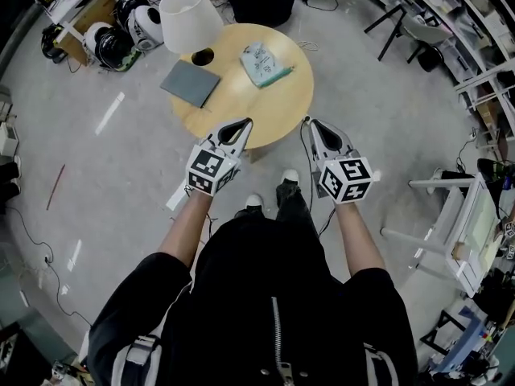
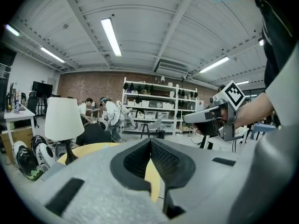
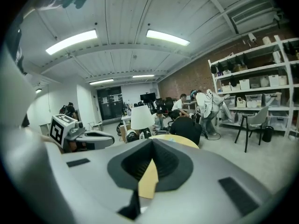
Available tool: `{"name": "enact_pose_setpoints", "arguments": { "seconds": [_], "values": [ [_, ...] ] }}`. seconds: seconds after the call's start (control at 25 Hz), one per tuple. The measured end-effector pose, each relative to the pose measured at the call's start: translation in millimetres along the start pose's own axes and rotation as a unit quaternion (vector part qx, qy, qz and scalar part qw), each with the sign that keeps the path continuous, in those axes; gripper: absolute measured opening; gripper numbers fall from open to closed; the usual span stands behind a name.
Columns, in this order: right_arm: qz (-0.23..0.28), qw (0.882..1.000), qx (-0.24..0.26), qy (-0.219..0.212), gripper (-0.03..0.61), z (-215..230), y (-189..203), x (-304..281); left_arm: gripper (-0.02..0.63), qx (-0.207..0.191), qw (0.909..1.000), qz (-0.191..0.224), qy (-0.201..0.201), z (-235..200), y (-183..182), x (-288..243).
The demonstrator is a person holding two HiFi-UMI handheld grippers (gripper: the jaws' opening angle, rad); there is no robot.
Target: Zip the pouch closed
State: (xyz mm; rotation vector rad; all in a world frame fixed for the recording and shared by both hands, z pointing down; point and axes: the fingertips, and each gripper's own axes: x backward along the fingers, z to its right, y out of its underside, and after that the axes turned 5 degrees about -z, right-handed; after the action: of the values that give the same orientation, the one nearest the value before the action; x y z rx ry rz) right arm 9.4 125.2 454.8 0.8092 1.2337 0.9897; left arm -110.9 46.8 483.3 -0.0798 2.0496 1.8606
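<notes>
The pouch (image 1: 264,63), pale blue-green with a pattern, lies flat on the far right part of the round wooden table (image 1: 273,111). In the head view my left gripper (image 1: 245,124) hangs over the table's near edge, shut and empty. My right gripper (image 1: 309,122) hovers just off that edge to the right, also shut with nothing in it. Both are well short of the pouch. In the left gripper view the jaws (image 2: 150,141) meet at the tip, with the yellow tabletop (image 2: 93,148) beyond. In the right gripper view the jaws (image 3: 152,142) are likewise together. The pouch does not show in either gripper view.
A white-shaded lamp (image 1: 189,18) stands at the table's far left, with a grey flat pad (image 1: 190,84) in front of it. Helmets (image 1: 121,34) lie on the floor at the upper left. A white desk (image 1: 475,223) stands to the right. People work by shelves (image 2: 154,101) across the room.
</notes>
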Motion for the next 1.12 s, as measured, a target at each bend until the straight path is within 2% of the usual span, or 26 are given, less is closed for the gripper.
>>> {"name": "enact_pose_setpoints", "arguments": {
  "seconds": [0.36, 0.6, 0.88, 1.12],
  "values": [
    [-0.018, 0.999, 0.006, -0.043, 0.003, 46, -19, -75, 0.005, 0.023, 0.9987, -0.013, -0.043, -55, -3, -42],
    [-0.048, 0.995, 0.026, -0.089, 0.003, 92, -32, -132, 0.005, 0.049, 0.9939, -0.021, -0.097, -93, -10, -80],
    [-0.091, 0.982, 0.06, -0.156, 0.004, 157, -53, -204, 0.005, 0.088, 0.9821, -0.036, -0.162, -130, -20, -141],
    [-0.13, 0.962, 0.116, -0.212, 0.004, 196, -51, -257, 0.005, 0.116, 0.9704, -0.052, -0.205, -153, -20, -178]
  ]
}}
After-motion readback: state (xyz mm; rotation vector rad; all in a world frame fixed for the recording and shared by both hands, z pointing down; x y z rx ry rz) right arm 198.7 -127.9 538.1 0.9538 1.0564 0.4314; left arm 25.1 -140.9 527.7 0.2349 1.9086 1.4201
